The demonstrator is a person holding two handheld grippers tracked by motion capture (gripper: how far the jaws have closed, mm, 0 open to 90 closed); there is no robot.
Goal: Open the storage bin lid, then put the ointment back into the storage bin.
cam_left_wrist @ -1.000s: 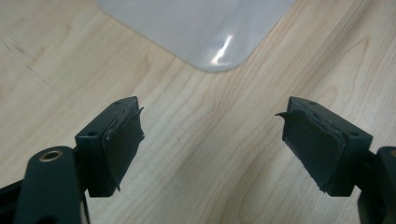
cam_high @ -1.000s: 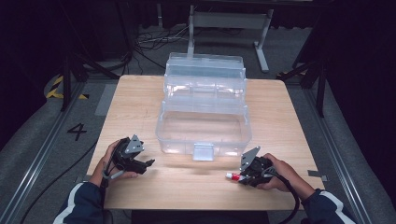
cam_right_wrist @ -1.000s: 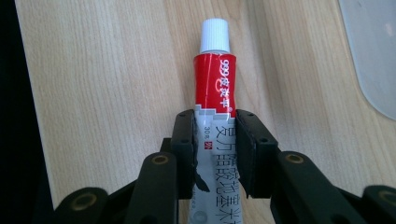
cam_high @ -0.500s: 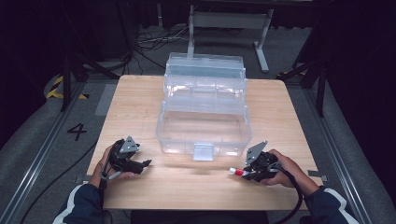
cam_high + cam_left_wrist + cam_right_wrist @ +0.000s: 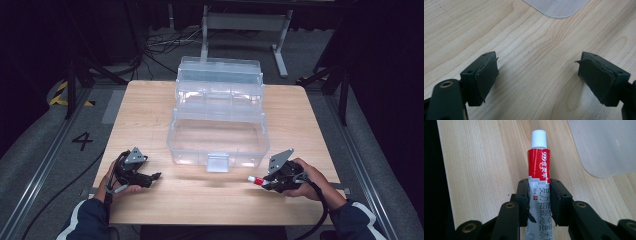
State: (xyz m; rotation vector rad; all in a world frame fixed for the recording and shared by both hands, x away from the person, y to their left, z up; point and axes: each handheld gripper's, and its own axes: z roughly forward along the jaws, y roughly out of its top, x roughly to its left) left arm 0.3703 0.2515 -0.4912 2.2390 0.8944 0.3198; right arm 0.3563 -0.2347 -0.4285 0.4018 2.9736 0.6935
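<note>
A red-and-white tube (image 5: 539, 162) with a white cap sticks out of my right gripper (image 5: 539, 185), whose pads are shut on its white body. In the high view that tube (image 5: 254, 179) points left from the right gripper (image 5: 263, 182), just above the table's front right. A clear plastic box (image 5: 190, 155) stands open at mid-table, its lid raised behind. My left gripper (image 5: 536, 62) hovers over bare wood with its jaws wide apart; they have just been opening and nothing is between them. From above, the left gripper (image 5: 154, 176) sits front left, pointing right.
The wooden table (image 5: 145, 110) has free room on both sides of the box. A rounded corner of the box (image 5: 556, 7) lies ahead of the left jaws, and a corner of the box (image 5: 604, 147) lies right of the tube. Dark floor with cables surrounds the table.
My right hand has drifted to the right and slightly up with the tube still held. The left hand has stayed in place.
</note>
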